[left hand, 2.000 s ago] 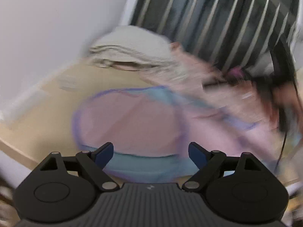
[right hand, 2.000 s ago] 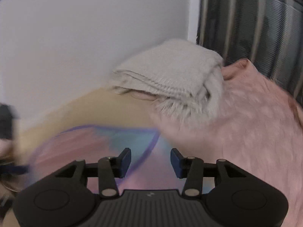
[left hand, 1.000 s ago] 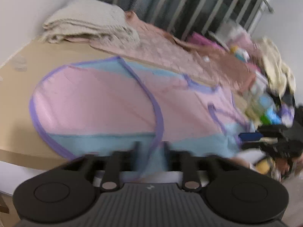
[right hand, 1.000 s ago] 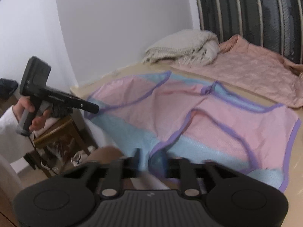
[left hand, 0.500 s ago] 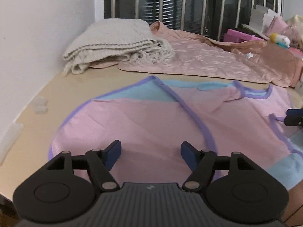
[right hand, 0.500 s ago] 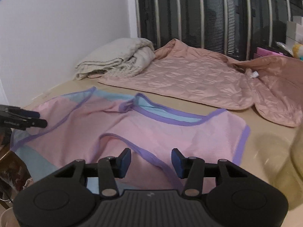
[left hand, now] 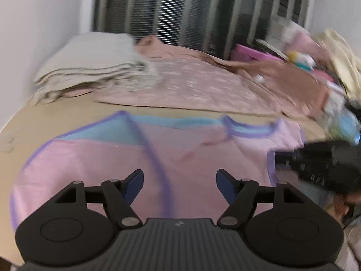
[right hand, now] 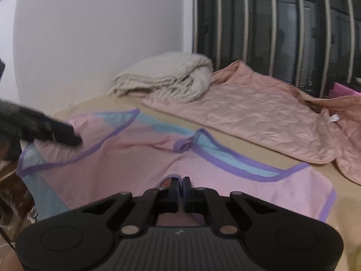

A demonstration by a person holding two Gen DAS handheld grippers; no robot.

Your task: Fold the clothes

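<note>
**Right jaws clamp the garment hem; left jaws stand wide above it**

Nearest the right wrist camera, the right gripper has just closed, its jaws pinched together on the purple-trimmed edge of the garment. That garment, pink with light blue panels and purple binding, lies spread flat on the tan surface, its near edge reaching the surface's rim and part of it hanging over at the left.

From the left wrist camera, the left gripper has just been opening; its jaws stand released and wide apart over the pink cloth, a purple seam running between them, the pads pressing on nothing. In this blurred view the right gripper shows as a dark shape at the garment's right edge. In the right view the left gripper appears as a dark blurred bar over the garment's left corner.

Beyond the garment, a peach quilted jacket lies flat on the surface. Further back at the left corner sits a folded cream knit blanket, touching the jacket. Behind stand a white wall and a dark barred window.
</note>
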